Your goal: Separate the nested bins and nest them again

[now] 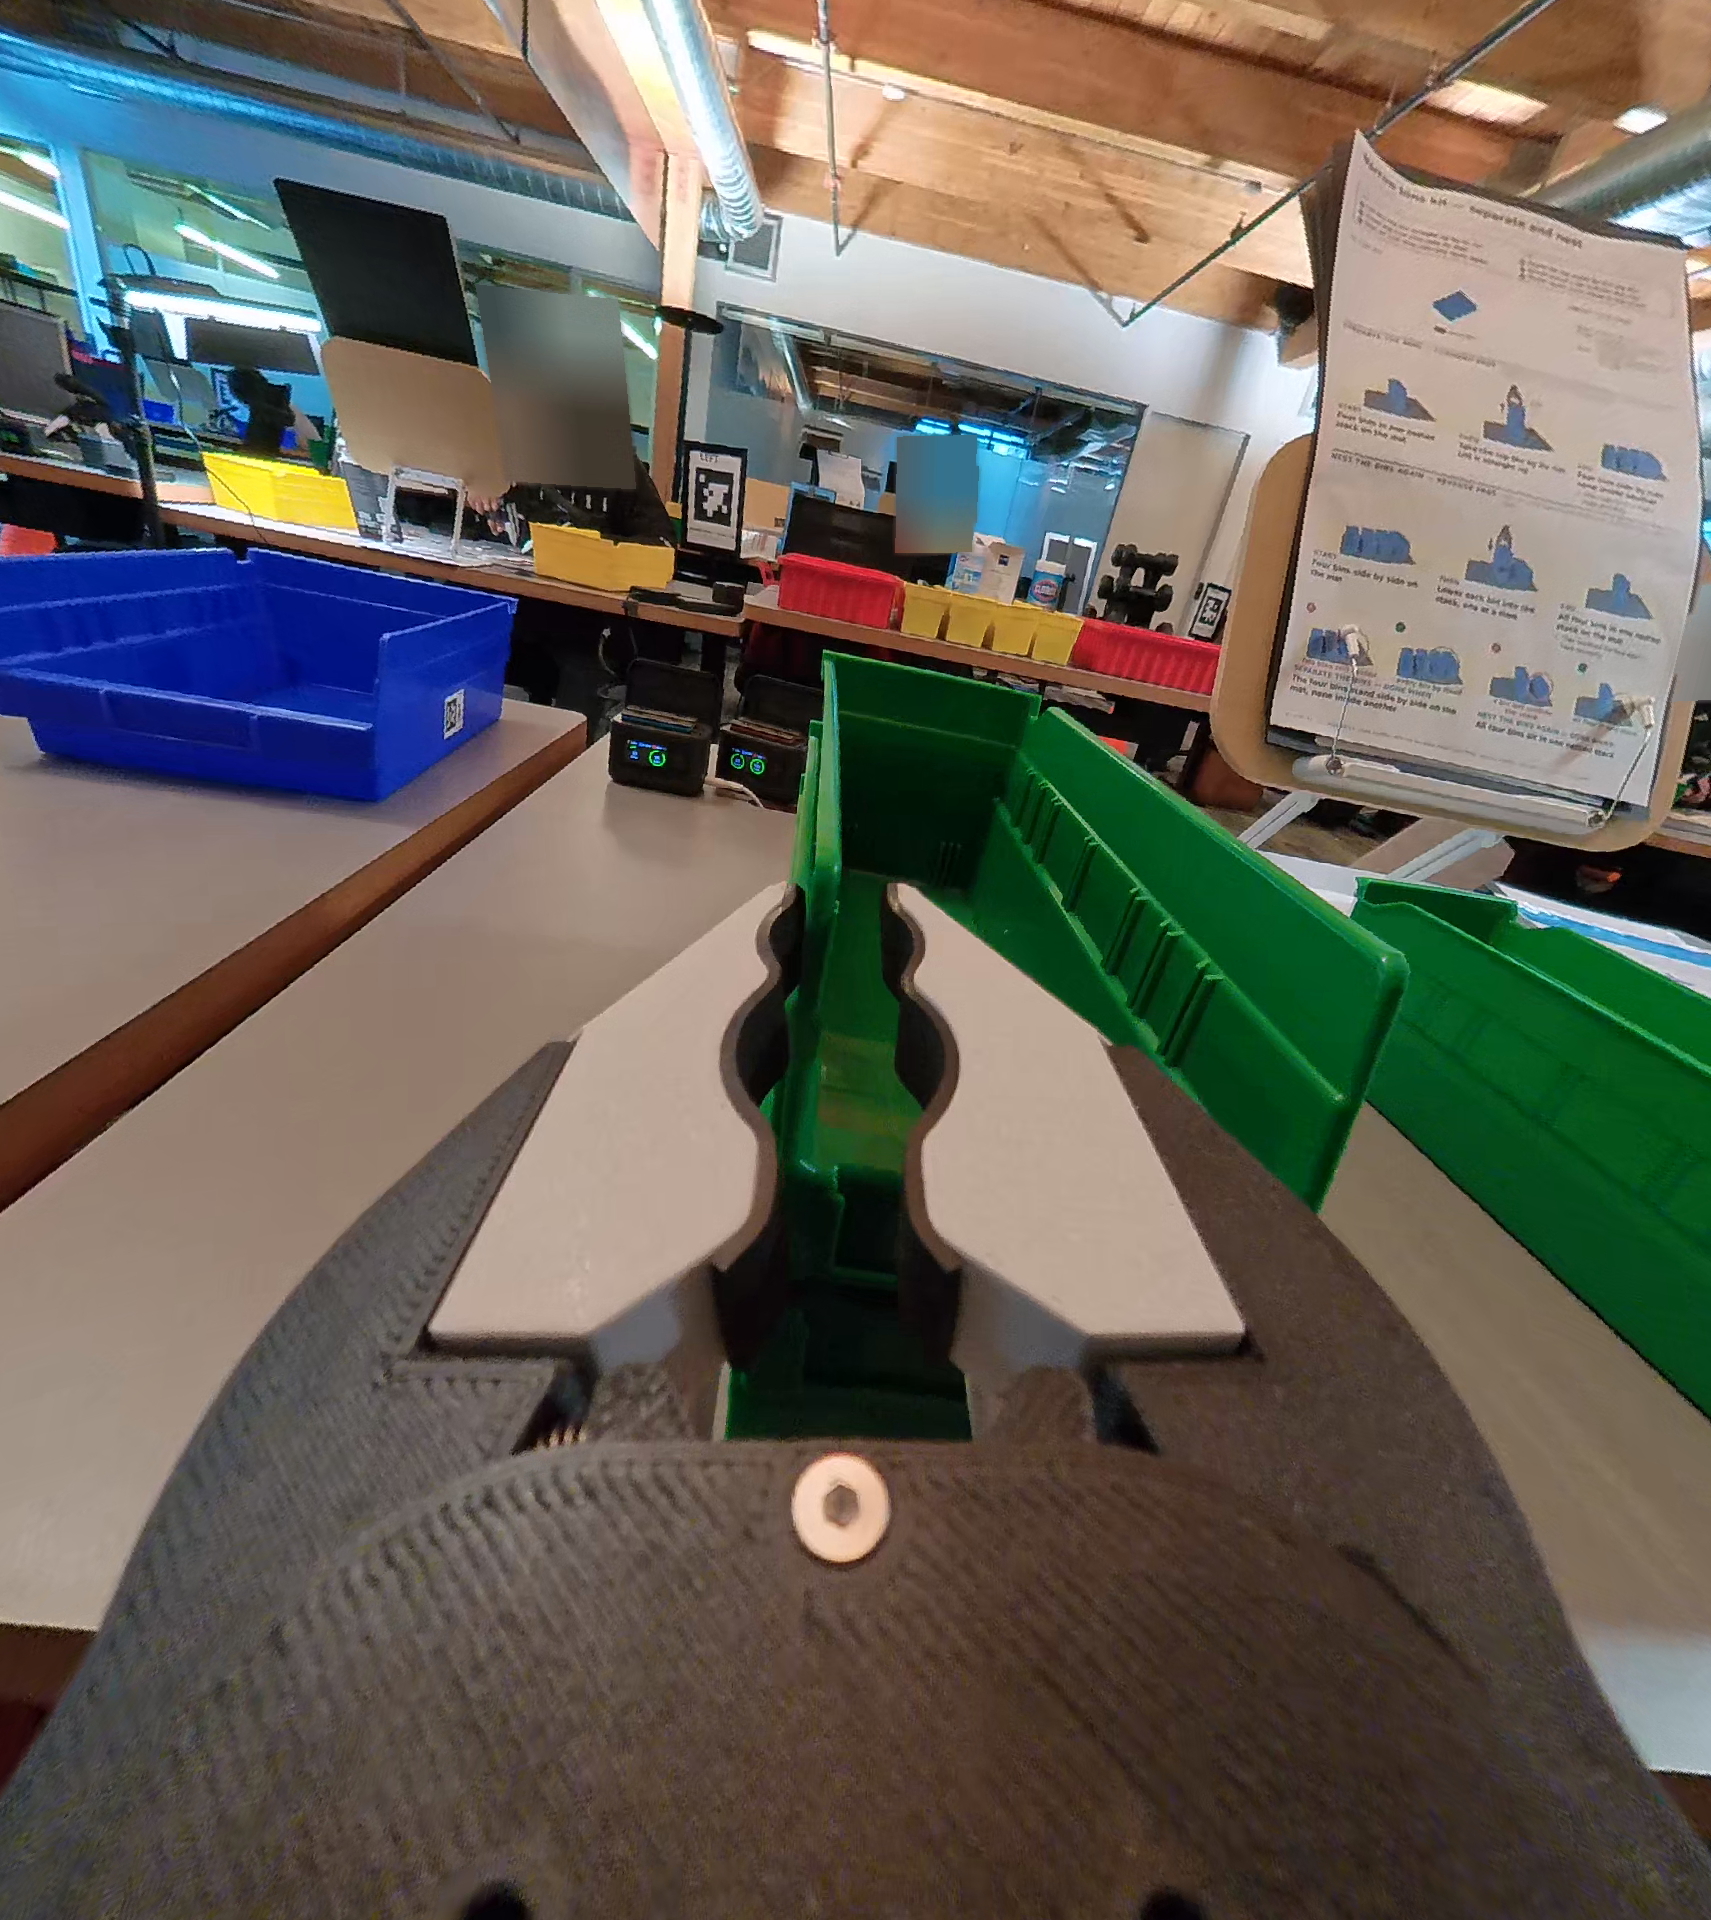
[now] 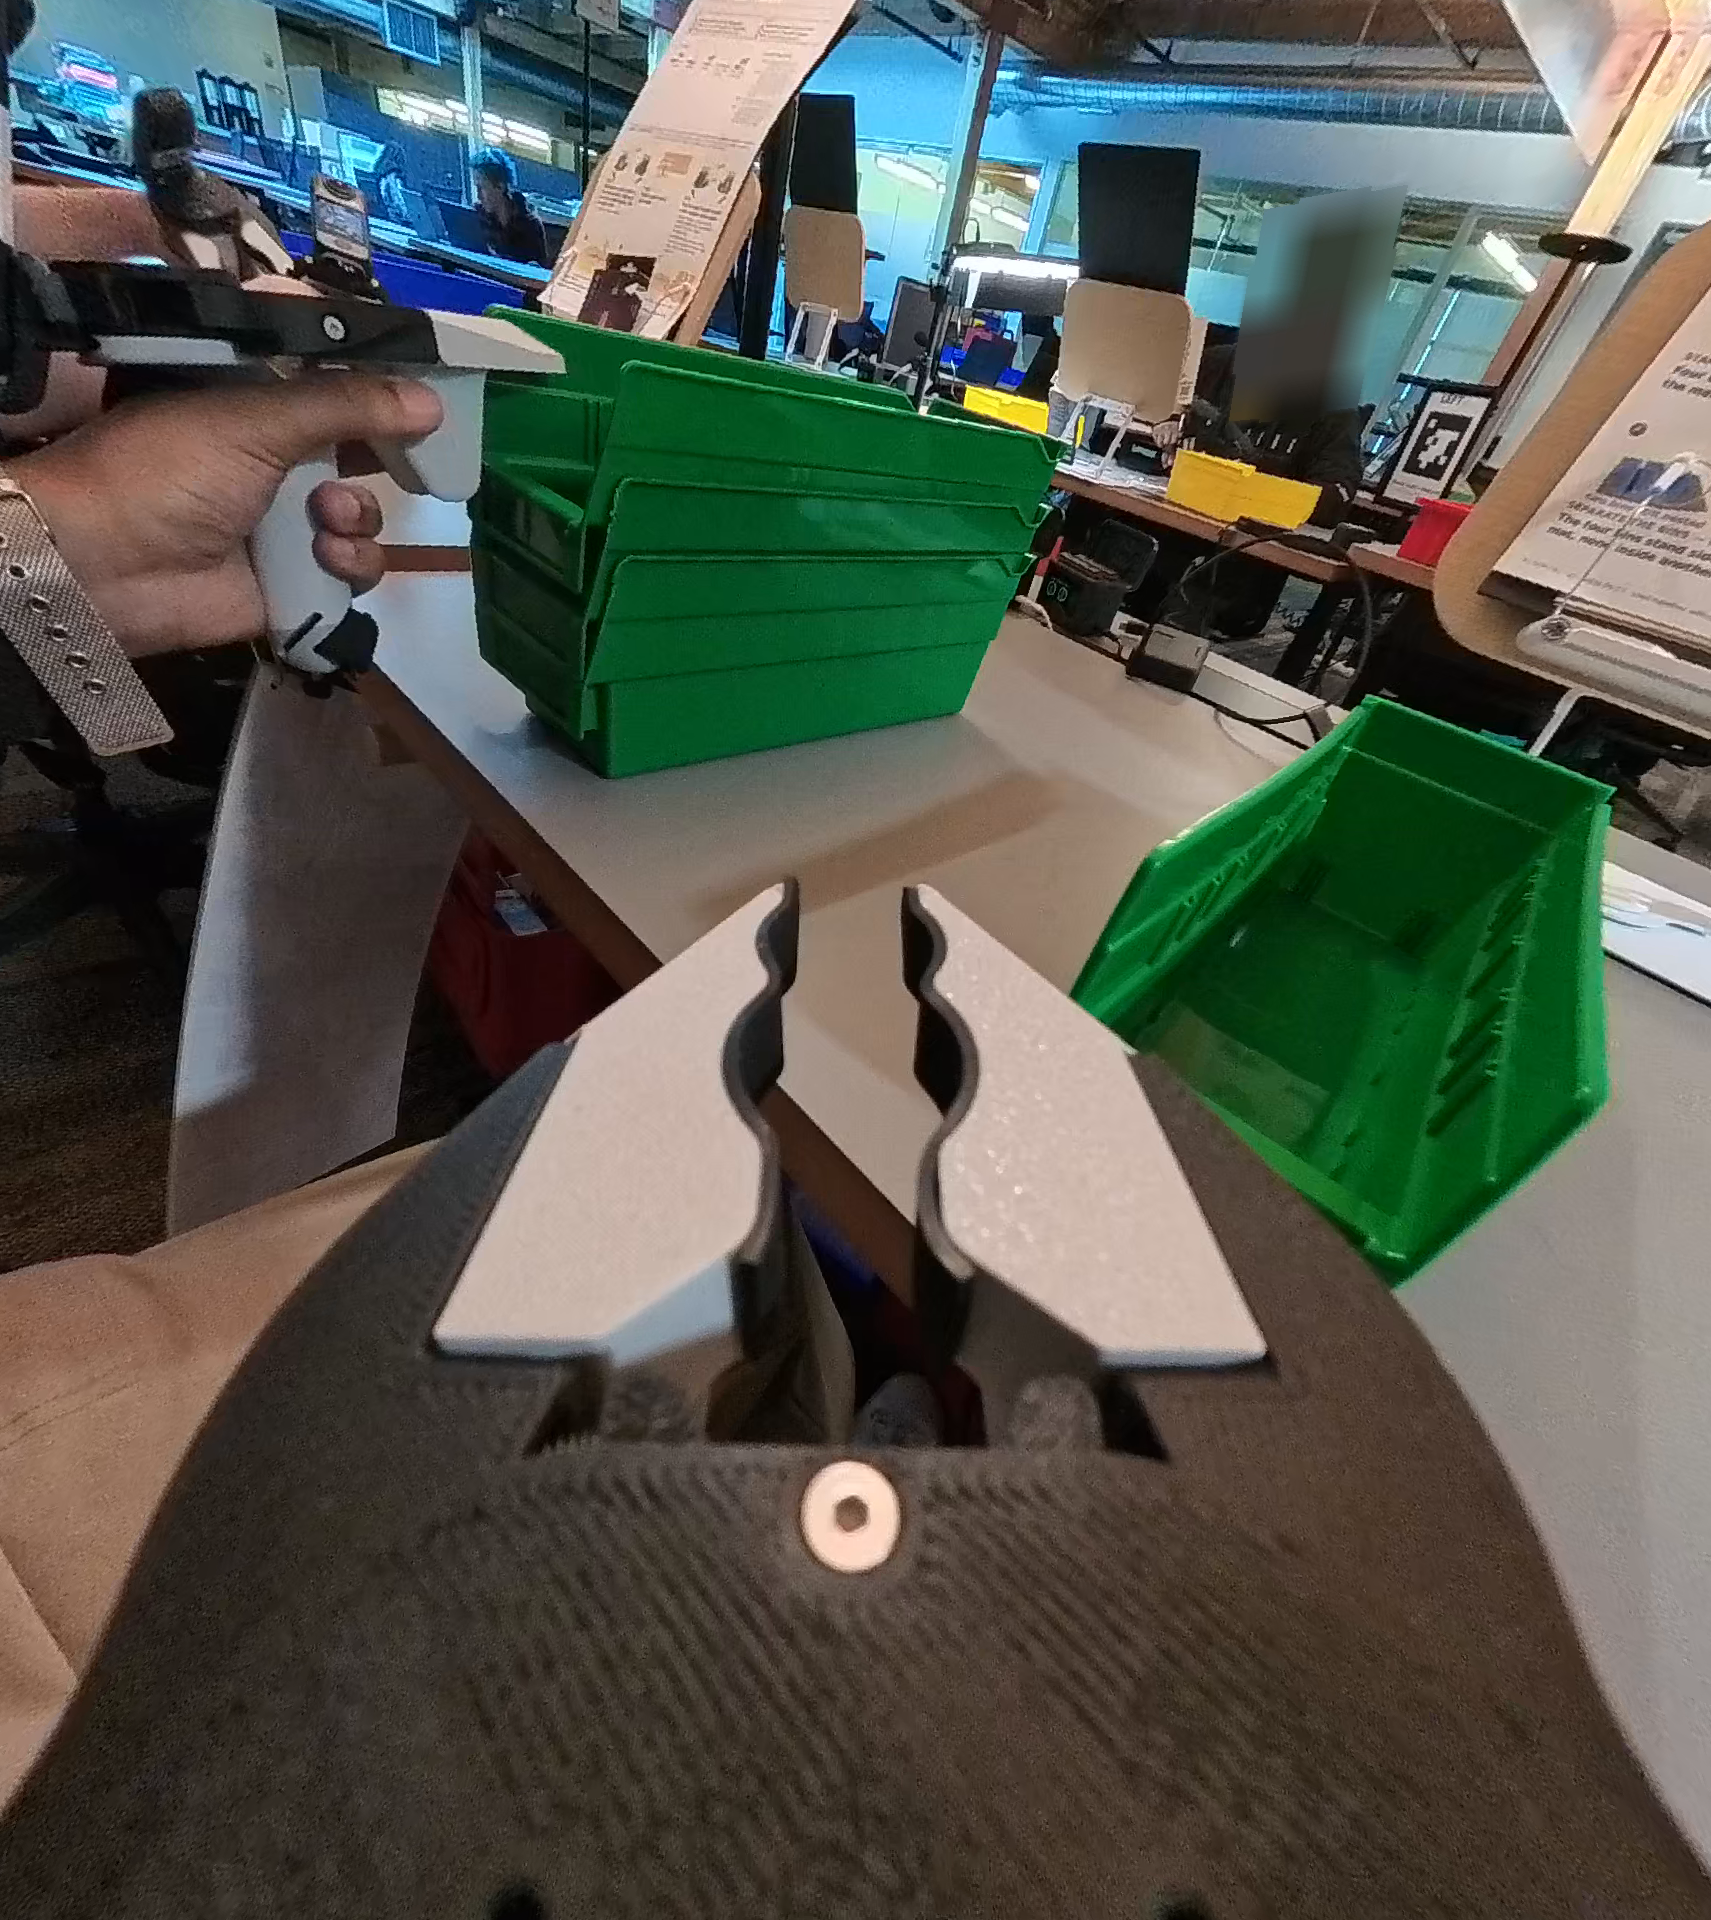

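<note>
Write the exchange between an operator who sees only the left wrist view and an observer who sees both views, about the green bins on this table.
Operator: My left gripper is shut on the wall of a green bin. Is anything under that bin?
Observer: Yes. It is the top one of a stack of nested green bins standing on the table.
Operator: Is the right gripper helping with the lift?
Observer: No. The right gripper is open and empty, over the table's near edge, away from the stack.
</note>
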Available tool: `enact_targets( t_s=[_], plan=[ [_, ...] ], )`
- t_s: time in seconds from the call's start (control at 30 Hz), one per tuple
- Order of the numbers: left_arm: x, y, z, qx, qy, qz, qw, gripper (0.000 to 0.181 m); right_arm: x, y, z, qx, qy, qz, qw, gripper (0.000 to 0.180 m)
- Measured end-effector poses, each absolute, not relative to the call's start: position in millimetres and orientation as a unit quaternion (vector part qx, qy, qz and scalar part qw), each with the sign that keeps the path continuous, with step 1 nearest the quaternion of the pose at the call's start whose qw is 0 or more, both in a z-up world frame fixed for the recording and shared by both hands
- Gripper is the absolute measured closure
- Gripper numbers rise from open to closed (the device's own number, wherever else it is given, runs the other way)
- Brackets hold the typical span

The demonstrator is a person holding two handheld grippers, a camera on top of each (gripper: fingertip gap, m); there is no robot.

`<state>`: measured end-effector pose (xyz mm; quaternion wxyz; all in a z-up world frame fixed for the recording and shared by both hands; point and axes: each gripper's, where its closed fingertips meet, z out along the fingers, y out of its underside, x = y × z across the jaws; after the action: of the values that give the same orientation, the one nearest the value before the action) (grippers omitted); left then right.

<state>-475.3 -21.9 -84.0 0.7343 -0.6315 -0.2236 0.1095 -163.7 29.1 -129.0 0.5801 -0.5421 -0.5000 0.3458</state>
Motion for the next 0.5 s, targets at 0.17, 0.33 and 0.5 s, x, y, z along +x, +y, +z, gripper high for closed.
enact_targets(
  t_s=[0.17, 0.33, 0.5],
  plan=[
    [-476.3, -22.6, -86.1, -0.633, -0.228, 0.107, 0.732, 0.171, -163.7, 29.5, -129.3, -0.542, -0.5, 0.345, 0.58, 0.161],
    [-475.4, -23.3, -86.5, -0.632, -0.23, 0.103, 0.733, 0.171, -163.6, 31.6, -130.4, -0.545, -0.5, 0.343, 0.579, 0.157],
    [-470.6, -30.2, -72.6, -0.615, -0.242, 0.108, 0.743, 0.167, -155.6, 53.5, -123.4, -0.571, -0.452, 0.339, 0.596, 0.143]
  ],
)
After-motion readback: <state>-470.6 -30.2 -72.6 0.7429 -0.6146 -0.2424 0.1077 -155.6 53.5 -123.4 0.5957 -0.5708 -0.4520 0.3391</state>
